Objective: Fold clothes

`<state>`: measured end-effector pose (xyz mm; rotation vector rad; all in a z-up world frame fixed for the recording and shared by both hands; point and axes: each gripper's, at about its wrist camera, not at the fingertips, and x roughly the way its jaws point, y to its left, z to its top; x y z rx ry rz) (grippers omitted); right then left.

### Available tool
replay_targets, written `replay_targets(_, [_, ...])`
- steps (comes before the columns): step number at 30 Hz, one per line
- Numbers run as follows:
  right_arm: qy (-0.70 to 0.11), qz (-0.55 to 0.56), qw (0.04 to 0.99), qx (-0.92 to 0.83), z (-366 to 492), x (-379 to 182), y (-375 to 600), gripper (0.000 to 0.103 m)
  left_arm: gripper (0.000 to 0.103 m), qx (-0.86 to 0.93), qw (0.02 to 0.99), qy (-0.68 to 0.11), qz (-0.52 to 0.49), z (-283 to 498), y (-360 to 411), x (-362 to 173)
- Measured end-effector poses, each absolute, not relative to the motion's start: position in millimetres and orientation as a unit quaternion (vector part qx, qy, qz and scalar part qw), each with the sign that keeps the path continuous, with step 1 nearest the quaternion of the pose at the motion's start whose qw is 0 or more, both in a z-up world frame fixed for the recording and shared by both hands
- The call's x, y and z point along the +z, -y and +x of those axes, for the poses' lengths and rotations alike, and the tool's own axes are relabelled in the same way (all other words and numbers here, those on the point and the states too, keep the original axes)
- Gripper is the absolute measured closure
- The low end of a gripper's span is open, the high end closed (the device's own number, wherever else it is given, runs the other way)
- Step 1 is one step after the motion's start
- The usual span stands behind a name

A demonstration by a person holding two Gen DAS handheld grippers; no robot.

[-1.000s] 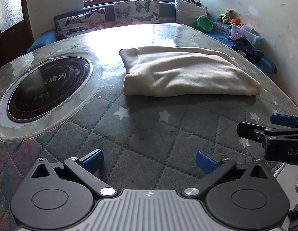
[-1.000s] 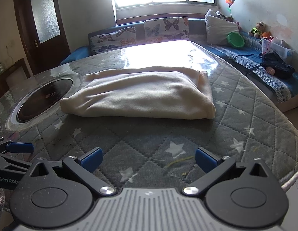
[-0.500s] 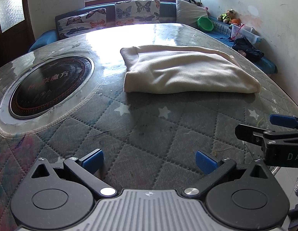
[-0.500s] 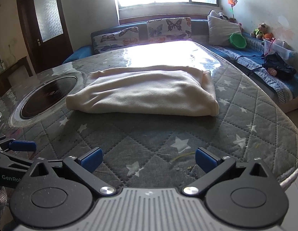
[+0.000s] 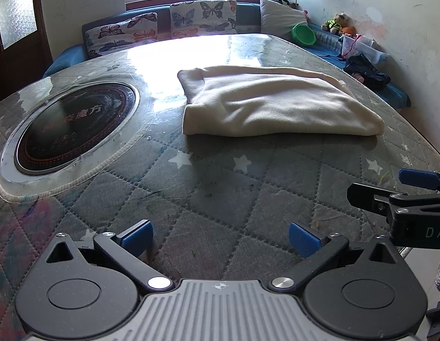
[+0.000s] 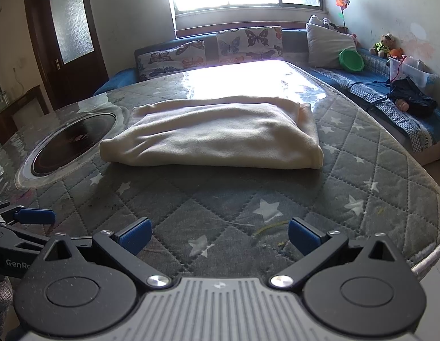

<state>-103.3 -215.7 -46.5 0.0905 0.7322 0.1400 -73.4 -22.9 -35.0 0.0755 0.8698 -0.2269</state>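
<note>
A cream garment point(image 5: 276, 105) lies folded into a flat rectangle on the quilted star-patterned table cover point(image 5: 220, 187); the right wrist view shows the same cream garment point(image 6: 217, 136) in mid-table. My left gripper point(image 5: 220, 237) hovers open over the near part of the cover, well short of the cloth, nothing between its blue pads. My right gripper point(image 6: 218, 234) is open too, empty, at the near edge. Each gripper shows in the other's view: the right gripper point(image 5: 402, 190) at the right, the left gripper point(image 6: 23, 221) at the left.
A round black induction plate point(image 5: 69, 130) is set into the table at the left. A sofa with butterfly cushions point(image 6: 248, 42) runs behind the table, with a green bowl point(image 6: 351, 59), toys and dark clothes point(image 6: 413, 99) on the right bench. A dark door point(image 6: 69, 39) stands at the left.
Both grippers have drawn back slightly toward the near table edge, so the folded garment sits a little farther off. Both stay open; the garment has not moved.
</note>
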Motion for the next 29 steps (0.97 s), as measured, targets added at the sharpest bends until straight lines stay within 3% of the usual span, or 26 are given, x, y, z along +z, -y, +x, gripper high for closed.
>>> replay_targets(29, [-0.353,0.038,0.932,0.075,-94.3,-45.2,213.9,0.0,0.0,-0.111,0.901,-0.419,0.036,-64.2,20.8,-31.7])
